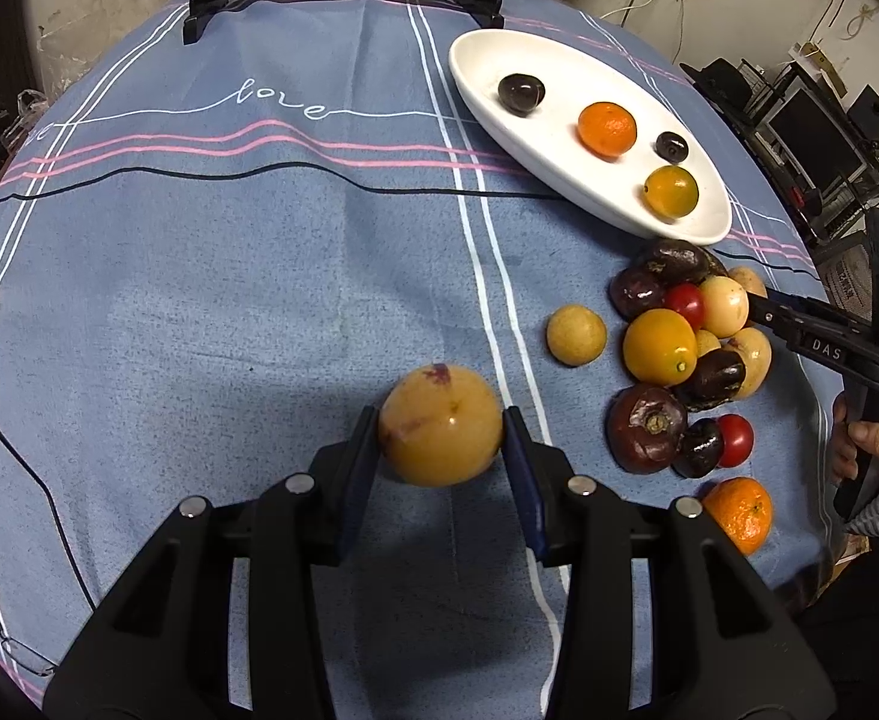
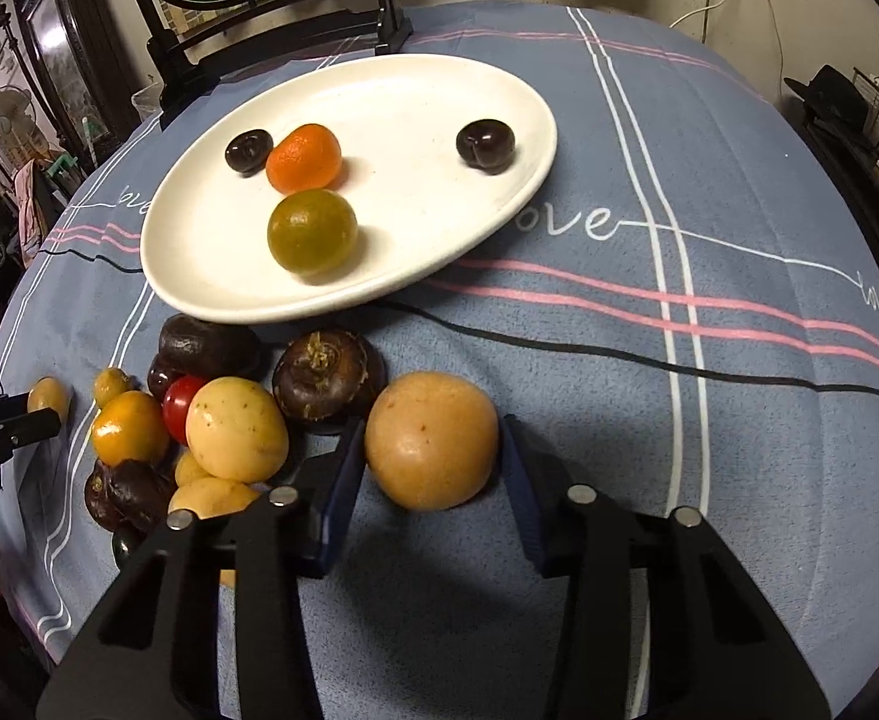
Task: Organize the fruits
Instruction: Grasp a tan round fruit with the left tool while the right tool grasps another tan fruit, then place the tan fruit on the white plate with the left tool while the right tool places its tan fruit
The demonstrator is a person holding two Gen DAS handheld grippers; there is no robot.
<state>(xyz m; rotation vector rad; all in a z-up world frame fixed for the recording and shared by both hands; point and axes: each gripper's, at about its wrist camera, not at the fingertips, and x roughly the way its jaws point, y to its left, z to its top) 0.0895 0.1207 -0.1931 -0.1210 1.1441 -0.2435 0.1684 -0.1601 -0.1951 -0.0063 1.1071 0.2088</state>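
Note:
My left gripper (image 1: pixel 441 441) is shut on a tan round fruit (image 1: pixel 441 425) above the blue cloth. My right gripper (image 2: pixel 430 450) has its jaws around another tan round fruit (image 2: pixel 431 439); the left pad touches it, and a small gap shows at the right pad. A white oval plate (image 2: pixel 469 90) holds an orange tangerine (image 2: pixel 304 158), a green-yellow citrus (image 2: pixel 312 231) and two dark cherries (image 2: pixel 486 145). The plate also shows in the left wrist view (image 1: pixel 499 60). A pile of mixed fruit (image 1: pixel 685 354) lies beside the plate on the cloth.
A lone yellow fruit (image 1: pixel 576 335) and a tangerine (image 1: pixel 739 515) lie near the pile. A black mirror stand (image 2: pixel 271 30) stands at the table's far edge. A thin black cable (image 1: pixel 43 498) runs along the left. Shelves with clutter stand at the right (image 1: pixel 811 132).

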